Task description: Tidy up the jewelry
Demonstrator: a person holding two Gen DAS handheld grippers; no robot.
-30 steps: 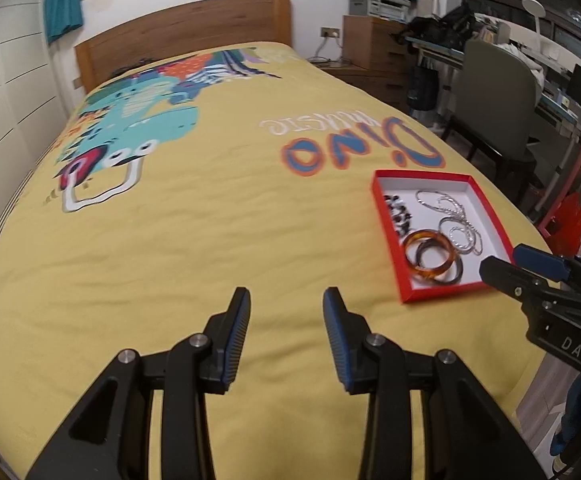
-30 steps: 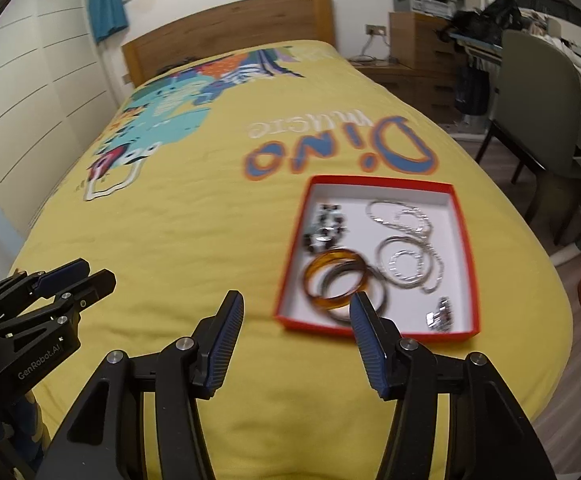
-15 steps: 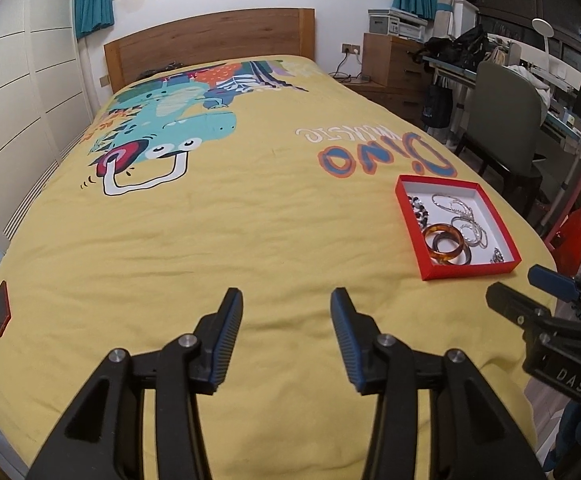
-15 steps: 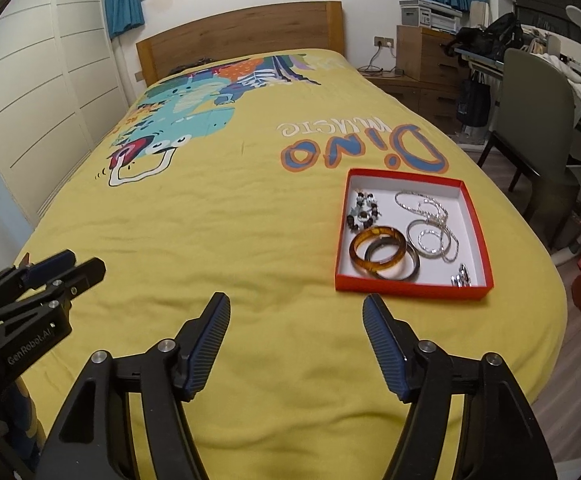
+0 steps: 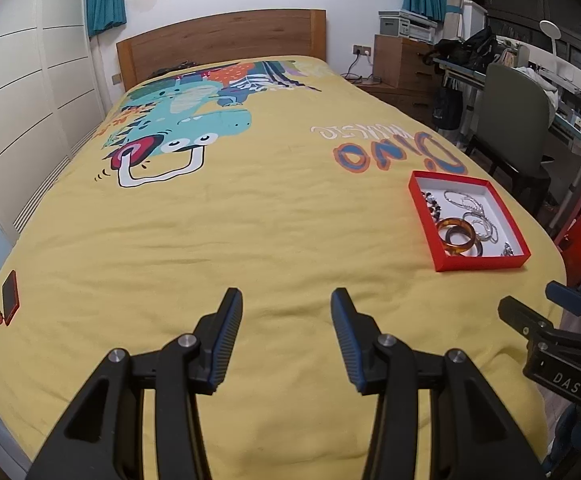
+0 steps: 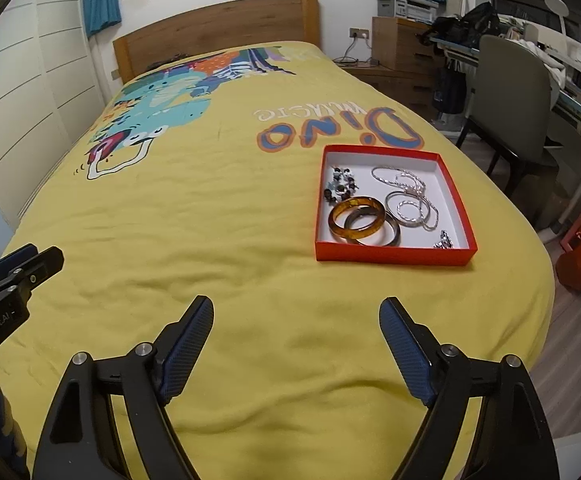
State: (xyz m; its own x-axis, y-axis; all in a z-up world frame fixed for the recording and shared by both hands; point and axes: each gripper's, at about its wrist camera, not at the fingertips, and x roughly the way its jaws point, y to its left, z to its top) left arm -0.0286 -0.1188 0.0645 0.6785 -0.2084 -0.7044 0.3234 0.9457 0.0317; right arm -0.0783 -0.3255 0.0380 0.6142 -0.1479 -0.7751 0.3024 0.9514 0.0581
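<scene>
Tray: I see the red tray [image 6: 394,257] on the yellow bedspread [image 6: 218,240], jewelry inside.
Bearing: from my right gripper [image 6: 296,344] it lies at 1 o'clock; from my left gripper [image 5: 286,340], 2 o'clock, farther off.
Nearer hand: right, I judge.
Nearest piece: amber bangle [image 6: 357,219], lying flat by the near wall.
Fingers: both grippers released, spread, holding nothing.

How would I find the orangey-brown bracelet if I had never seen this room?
Look on the yellow bedspread for the flat red box near its right edge. Inside, at the front left, lies the amber bangle, leaning on a grey bangle. It is the only honey-coloured, see-through piece there.
</scene>
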